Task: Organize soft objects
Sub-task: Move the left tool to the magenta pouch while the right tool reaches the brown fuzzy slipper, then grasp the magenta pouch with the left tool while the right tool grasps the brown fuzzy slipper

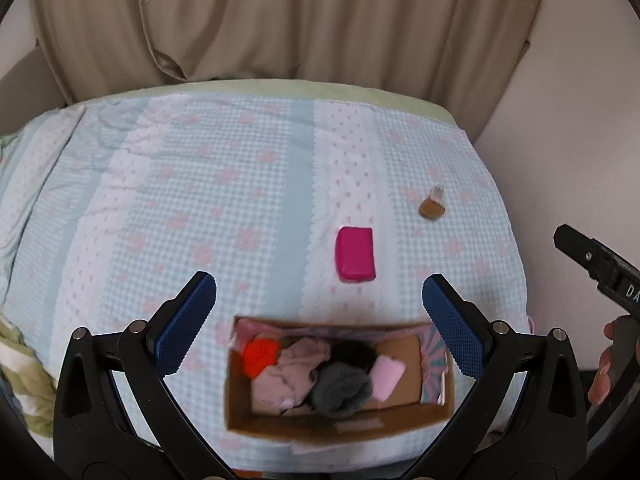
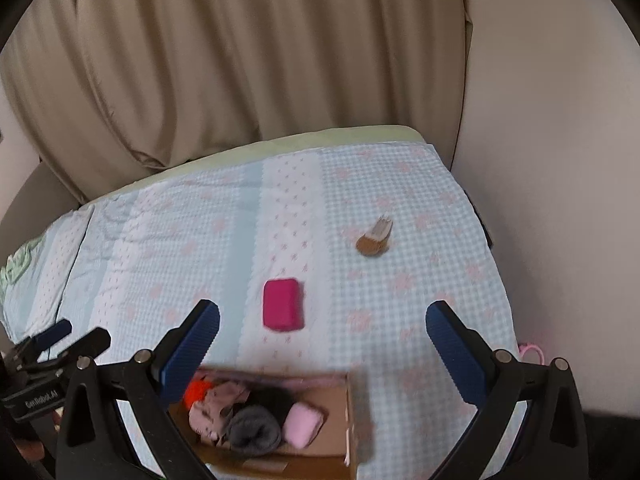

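Beige curtain hangs behind a bed covered in pale blue checked quilt with pink flowers; green edging shows along the far side. A cardboard box sits open on the quilt near the front edge. Inside it, packed toward the left: an orange knitted piece, a beige-pink cloth, a grey rolled item with something darker behind it, and a pale pink pad; the right part of the box floor is bare. Beyond the box, apart from it, lies a magenta sponge-like block, with a small brown item farther off to the right. Much open quilt lies to the left. Left claw spread wide, empty, above the box. Right claw likewise wide and empty, near the block.
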{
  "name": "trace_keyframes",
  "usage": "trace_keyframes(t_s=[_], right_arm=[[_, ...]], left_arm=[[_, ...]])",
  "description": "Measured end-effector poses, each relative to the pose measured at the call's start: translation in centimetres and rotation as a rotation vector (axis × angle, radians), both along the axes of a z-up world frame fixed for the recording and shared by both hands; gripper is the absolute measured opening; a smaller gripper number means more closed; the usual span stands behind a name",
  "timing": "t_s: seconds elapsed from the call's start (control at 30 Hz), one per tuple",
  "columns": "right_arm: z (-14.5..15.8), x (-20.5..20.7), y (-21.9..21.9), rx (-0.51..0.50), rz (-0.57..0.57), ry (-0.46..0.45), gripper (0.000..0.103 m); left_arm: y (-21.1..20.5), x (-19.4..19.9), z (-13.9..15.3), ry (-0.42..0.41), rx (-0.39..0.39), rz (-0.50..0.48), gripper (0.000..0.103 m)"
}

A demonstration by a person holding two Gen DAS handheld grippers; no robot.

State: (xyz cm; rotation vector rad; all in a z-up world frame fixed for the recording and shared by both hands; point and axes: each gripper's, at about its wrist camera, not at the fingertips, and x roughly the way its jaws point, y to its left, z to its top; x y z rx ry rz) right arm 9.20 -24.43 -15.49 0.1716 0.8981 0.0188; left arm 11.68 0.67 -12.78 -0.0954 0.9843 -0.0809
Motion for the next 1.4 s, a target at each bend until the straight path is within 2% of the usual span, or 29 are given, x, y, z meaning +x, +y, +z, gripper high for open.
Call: trace_keyframes(t_s=[0.2,0.37,0.77,1.0,1.1,1.3,1.4], right_arm=[[-2.4,5.9,-2.6,0.002,0.02,0.045,0.103],[-5.5,10.5,-4.5,0.019,0.006,0.089,0.103],[-14.8,18.7,-6.2,0.035,-0.031,0.185,0.103],[-20.3,22.6,-7.1,0.039,-0.089,0.246,0.101],[-22.6,24.1,-7.2,0.036,-0.102,0.282,0.095],[-25.7,26.3,-7.1,0.016,-0.119,0.329,0.091],[-26.9,27.2,-7.3,0.008,-0.128,0.355,0.089]], left_arm=[[-3.6,5.2,-2.2,0.049,0.023,0.014,0.103],[-5.7,9.2,-5.6,0.114,0.027,0.014,0.103],[-7.8,16.8,-17.5,0.303,0.012,-0.024,0.103],[-9.3,19.6,-24.5,0.414,0.013,-0.085,0.102],[-9.4,20.4,-27.2,0.46,0.016,-0.091,0.101],[-9.5,21.4,-30.7,0.519,0.024,-0.1,0.098],[-9.9,21.8,-31.9,0.53,0.017,-0.111,0.092]])
